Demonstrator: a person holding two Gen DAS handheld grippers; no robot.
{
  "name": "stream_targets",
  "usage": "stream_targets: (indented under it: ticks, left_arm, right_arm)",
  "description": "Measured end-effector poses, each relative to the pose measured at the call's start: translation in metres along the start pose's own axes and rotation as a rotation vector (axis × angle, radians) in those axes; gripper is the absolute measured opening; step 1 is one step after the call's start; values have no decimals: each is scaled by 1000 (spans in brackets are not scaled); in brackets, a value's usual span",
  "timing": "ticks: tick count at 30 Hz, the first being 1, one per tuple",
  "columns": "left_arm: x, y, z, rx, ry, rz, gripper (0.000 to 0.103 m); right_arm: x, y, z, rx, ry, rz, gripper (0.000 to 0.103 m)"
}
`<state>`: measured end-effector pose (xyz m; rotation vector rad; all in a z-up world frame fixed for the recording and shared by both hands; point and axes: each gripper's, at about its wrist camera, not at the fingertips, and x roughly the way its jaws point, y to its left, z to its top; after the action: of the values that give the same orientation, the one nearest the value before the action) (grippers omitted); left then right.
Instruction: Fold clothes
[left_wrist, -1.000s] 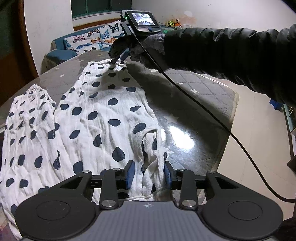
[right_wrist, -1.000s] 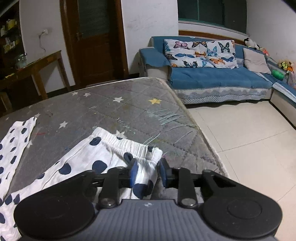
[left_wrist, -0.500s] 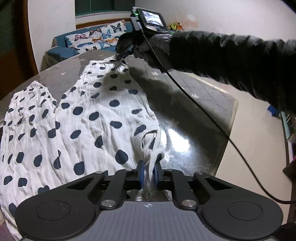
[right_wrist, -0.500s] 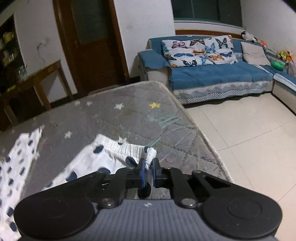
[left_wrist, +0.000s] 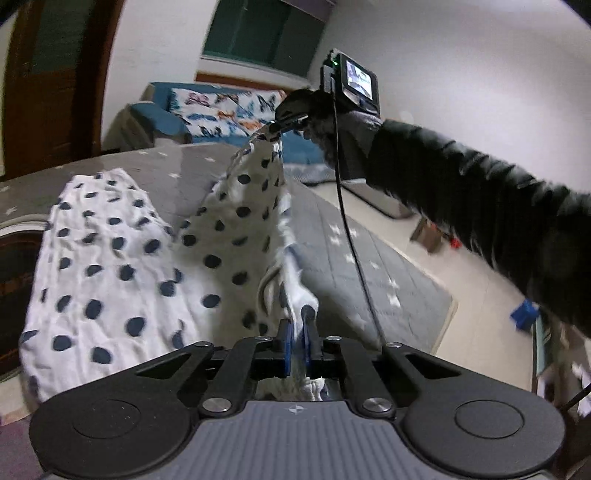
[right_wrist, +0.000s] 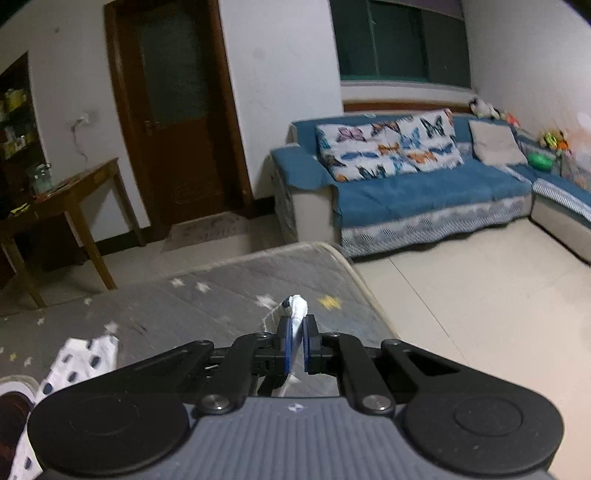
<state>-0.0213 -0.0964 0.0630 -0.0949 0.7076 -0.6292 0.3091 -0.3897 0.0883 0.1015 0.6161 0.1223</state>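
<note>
White trousers with dark blue dots (left_wrist: 122, 266) lie partly on the grey star-patterned table (left_wrist: 354, 266). My left gripper (left_wrist: 297, 325) is shut on the near edge of the right leg and holds it above the table. My right gripper (left_wrist: 280, 125), seen across the table in the left wrist view, is shut on the far end of the same leg, so the cloth hangs stretched between both. In the right wrist view my right gripper (right_wrist: 295, 328) pinches a white bunch of cloth (right_wrist: 295, 306). The other leg (right_wrist: 74, 365) lies flat at the left.
The table's (right_wrist: 221, 291) right edge drops to a tiled floor (right_wrist: 480, 295). A blue sofa (right_wrist: 424, 195) with butterfly cushions stands beyond, a wooden side table (right_wrist: 55, 199) and a brown door (right_wrist: 177, 110) at the left. A cable (left_wrist: 351, 240) hangs from the right hand.
Both grippers closed on the ends of the right trouser leg and lifted it off the table. The leg now hangs taut between them; the left leg stays flat.
</note>
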Motion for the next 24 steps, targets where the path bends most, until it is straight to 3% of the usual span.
stream_targets:
  ticks: [9,13,18,20,22,24]
  left_arm:
    - [-40,42,-4,-137,-93,17,6]
    - [-38,40,-12,-113,-55,-3,7]
    - [-24,29,-19,-75,2,-43,9]
    - [-15,22,-20,-58,20,-62,17]
    - [-6,15,-20,-36,39,-72,33]
    - [3,7,-21,-15,59,-81,38]
  right_arm:
    - [12,107,32,-120,-28,62,5]
    - [21,146,34,-175,-24,76,5]
    - [22,166,30,-240,-7,67,5]
    - [20,162,32,-241,-10,60,5]
    - [17,156,33,-232,-16,53,5]
    - [14,148,33,-233,-20,53,5]
